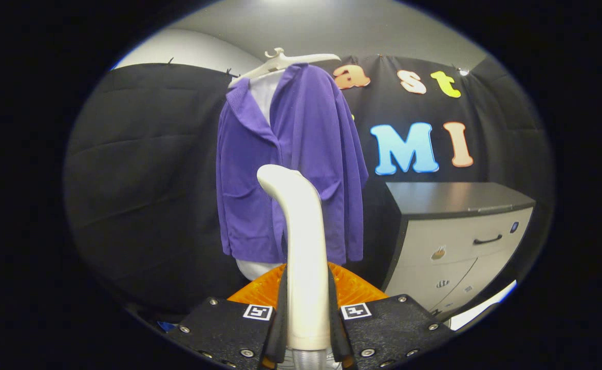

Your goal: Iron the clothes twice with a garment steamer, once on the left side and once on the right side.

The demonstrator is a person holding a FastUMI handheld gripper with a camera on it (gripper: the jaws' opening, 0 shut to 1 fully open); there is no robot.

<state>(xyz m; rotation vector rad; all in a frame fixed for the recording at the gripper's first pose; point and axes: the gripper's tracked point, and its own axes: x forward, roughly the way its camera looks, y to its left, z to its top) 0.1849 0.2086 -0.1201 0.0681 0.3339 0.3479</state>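
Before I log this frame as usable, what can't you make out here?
- Steamer, gripper view: its nozzle face points away toward the purple jacket; its base is cut off below the tongs, which clamp it.
- Jacket's middle hem: hidden behind the steamer.
- Dresser stickers: too small.

Drawer cabinet [465,226] beside black cloth [142,180]

one steamer [301,246], one cardigan [301,164], one hanger [280,61], one cabinet [455,226]

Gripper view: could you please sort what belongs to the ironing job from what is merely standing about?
Job: garment steamer, clamped between the gripper jaws; purple jacket on its hanger, beyond them.
Standing about: drawer cabinet beside the jacket.
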